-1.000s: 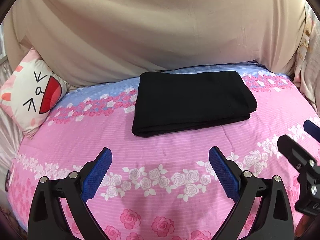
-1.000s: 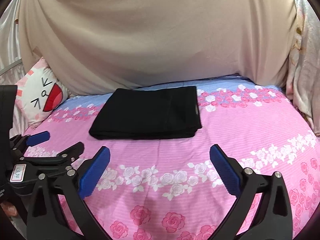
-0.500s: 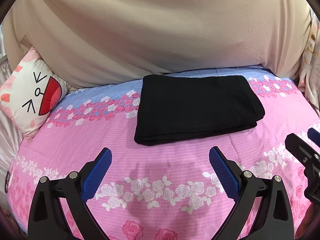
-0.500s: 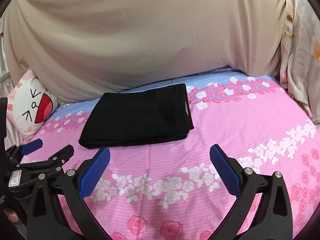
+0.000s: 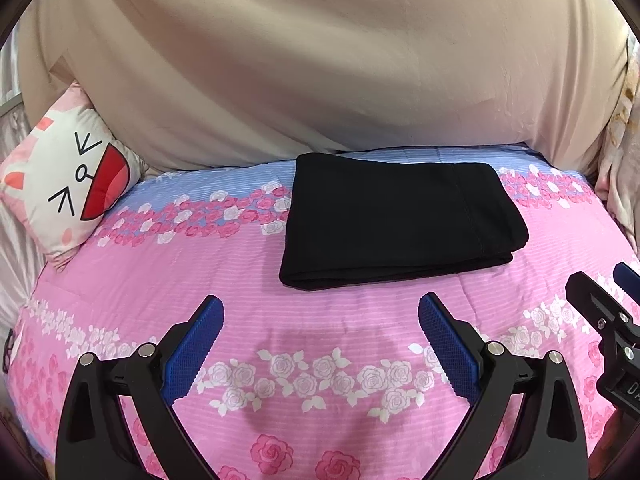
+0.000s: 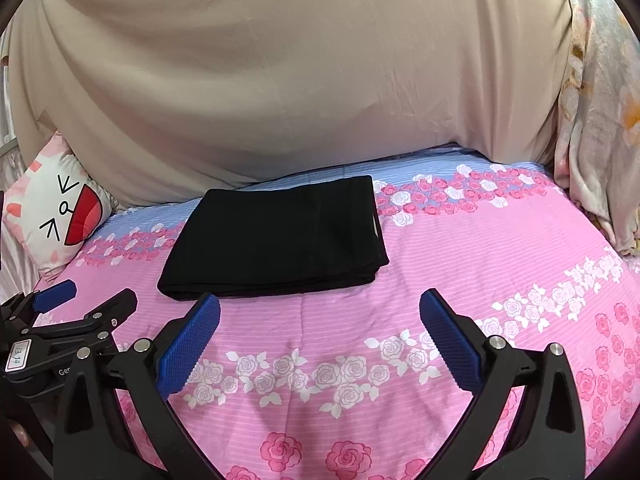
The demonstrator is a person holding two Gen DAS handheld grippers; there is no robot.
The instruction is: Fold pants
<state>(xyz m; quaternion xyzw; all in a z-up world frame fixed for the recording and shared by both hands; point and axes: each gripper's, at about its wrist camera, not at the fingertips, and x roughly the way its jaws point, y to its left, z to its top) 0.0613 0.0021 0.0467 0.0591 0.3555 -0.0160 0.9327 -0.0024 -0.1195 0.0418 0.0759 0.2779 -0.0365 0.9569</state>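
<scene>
The black pants [image 5: 400,220] lie folded into a flat rectangle on the pink floral bedspread [image 5: 320,360], near the far side. They also show in the right wrist view [image 6: 280,240]. My left gripper [image 5: 320,312] is open and empty, hovering just short of the pants' near edge. My right gripper [image 6: 320,308] is open and empty, its left finger close to the pants' near edge. The right gripper also shows at the right edge of the left wrist view [image 5: 608,312], and the left gripper at the lower left of the right wrist view [image 6: 72,312].
A cat-face cushion [image 5: 68,184] leans at the far left. A beige draped sheet [image 5: 320,60] rises behind the bed. A floral curtain [image 6: 600,120] hangs at the right.
Both grippers have moved forward toward the folded pants, which now look larger and closer. Both stay open. The pants have not moved.
</scene>
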